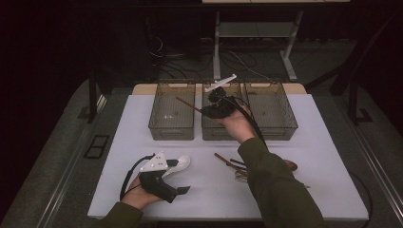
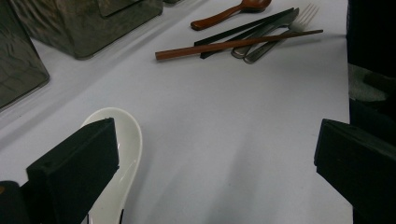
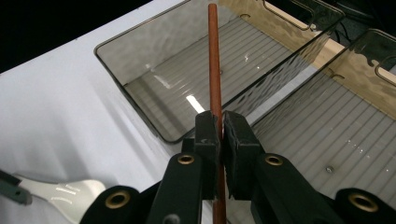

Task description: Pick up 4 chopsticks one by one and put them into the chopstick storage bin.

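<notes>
1. carrying one brown chopstick (image 3: 215,70) to the bins is the step in hand, as i judge it: the right gripper (image 1: 212,108) has its jaws clamped on the stick, and the stick points out over the left bin (image 1: 172,110).
2. this gripper is above the middle bin (image 1: 221,124), near the far edge of the tabletop (image 1: 114,142). in the right gripper view the stick crosses over the near wall of the left bin, and no cutlery is seen on the part of that bin's floor which shows.
3. the left gripper (image 1: 179,176) rests near the front left corner of the tabletop, its jaws wide apart and holding nothing. one jaw is just beside the white spoon (image 2: 122,158); i cannot tell if it touches it.
4. more cutlery waits near the front edge: a second brown chopstick (image 2: 238,44), a wooden spoon (image 2: 229,12), dark sticks (image 2: 247,29) and a fork (image 2: 280,35), lying together in one heap.
5. the next move, i think, calls for bringing the stick fully over one bin, lowering it and only then parting the jaws, so it lands flat inside and does not catch on the wall.
</notes>
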Tool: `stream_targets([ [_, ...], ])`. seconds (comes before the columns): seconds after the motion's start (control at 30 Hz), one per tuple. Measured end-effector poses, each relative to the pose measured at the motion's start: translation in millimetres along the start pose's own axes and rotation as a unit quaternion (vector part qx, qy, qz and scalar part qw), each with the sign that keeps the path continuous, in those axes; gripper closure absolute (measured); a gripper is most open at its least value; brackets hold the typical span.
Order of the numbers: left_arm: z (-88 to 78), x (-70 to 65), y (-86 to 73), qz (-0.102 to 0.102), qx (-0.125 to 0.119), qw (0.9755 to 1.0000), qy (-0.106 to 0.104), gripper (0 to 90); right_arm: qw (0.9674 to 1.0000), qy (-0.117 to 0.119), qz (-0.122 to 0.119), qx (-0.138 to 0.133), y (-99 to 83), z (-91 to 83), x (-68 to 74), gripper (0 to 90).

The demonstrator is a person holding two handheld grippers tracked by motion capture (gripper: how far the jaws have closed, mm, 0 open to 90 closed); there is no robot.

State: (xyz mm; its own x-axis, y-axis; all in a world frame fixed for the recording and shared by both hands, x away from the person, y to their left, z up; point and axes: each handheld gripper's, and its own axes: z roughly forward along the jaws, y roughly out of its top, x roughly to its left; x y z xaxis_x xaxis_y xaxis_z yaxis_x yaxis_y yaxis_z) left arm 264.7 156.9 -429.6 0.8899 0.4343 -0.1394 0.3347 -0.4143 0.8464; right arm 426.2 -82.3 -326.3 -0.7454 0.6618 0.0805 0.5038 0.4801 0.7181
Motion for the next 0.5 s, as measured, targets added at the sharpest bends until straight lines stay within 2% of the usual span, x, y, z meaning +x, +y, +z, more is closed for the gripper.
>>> stream_targets([
  [0.27, -0.3, 0.4, 0.2, 0.005, 0.002, 1.0000, -0.001, 0.0, 0.9999, -0.005, 0.004, 0.016, 12.7, 24.5, 0.7, 84.5],
  [0.43, -0.9, -0.6, 0.1, -0.001, -0.002, 1.0000, -0.002, 0.0, 0.9996, -0.011, 0.007, 0.025, 18.8, 38.9, 1.4, 84.5],
  [0.5, -1.5, 0.2, 0.2, 0.004, 0.000, 1.0000, -0.002, 0.0, 0.9996, -0.012, 0.006, 0.024, 21.4, 44.3, 2.0, 84.5],
])
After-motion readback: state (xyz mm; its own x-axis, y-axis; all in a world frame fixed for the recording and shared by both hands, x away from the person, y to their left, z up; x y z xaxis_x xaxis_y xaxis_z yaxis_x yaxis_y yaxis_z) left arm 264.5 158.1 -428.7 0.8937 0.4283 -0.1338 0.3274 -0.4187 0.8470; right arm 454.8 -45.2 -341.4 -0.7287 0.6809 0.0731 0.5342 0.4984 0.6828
